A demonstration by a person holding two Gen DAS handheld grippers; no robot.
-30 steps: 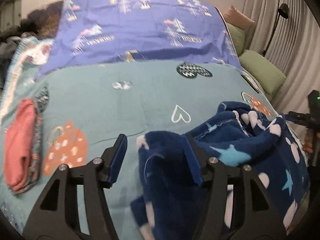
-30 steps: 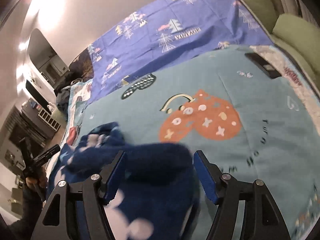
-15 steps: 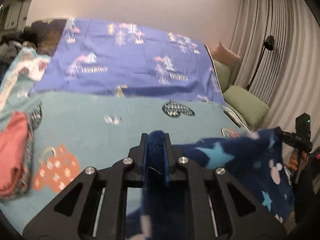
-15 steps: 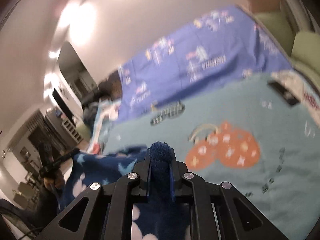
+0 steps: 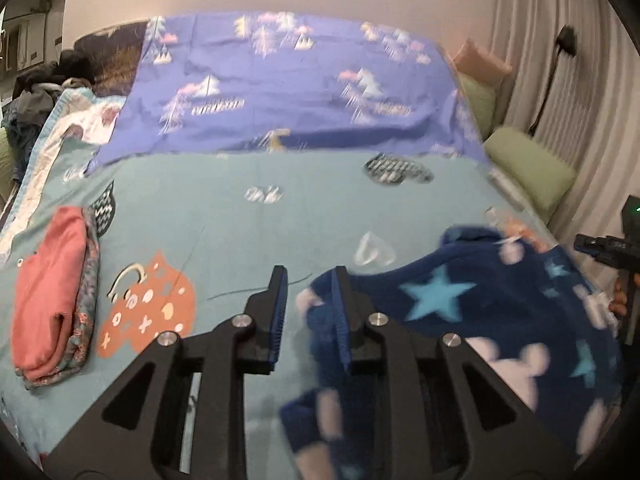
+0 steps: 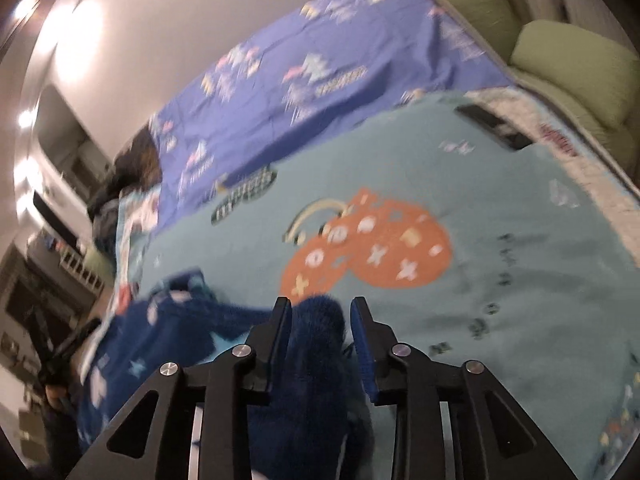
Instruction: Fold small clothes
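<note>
A navy fleece garment [image 5: 480, 320] with stars and white shapes lies bunched on the teal bedspread [image 5: 240, 232]. My left gripper [image 5: 308, 308] is opening. A fleece edge rests against its right finger [image 5: 340, 312], and bedspread shows through the rest of the gap. My right gripper [image 6: 320, 316] is also opening. A thick fold of the same fleece [image 6: 316, 344] stands between its fingers, with a slight gap at the right pad. The other gripper [image 5: 612, 248], held in a hand, shows at the right edge of the left wrist view.
A folded pink garment [image 5: 48, 300] lies on a floral one at the bed's left edge. A purple sheet with tree prints [image 5: 288, 88] covers the far half. Green cushions [image 5: 528, 160] and a curtain line the right side. A dark flat device [image 6: 492, 124] lies near them.
Both grippers shut on the fleece and lifted it half a second ago. Now both sets of jaws have parted and the fleece has sagged back toward the bedspread.
</note>
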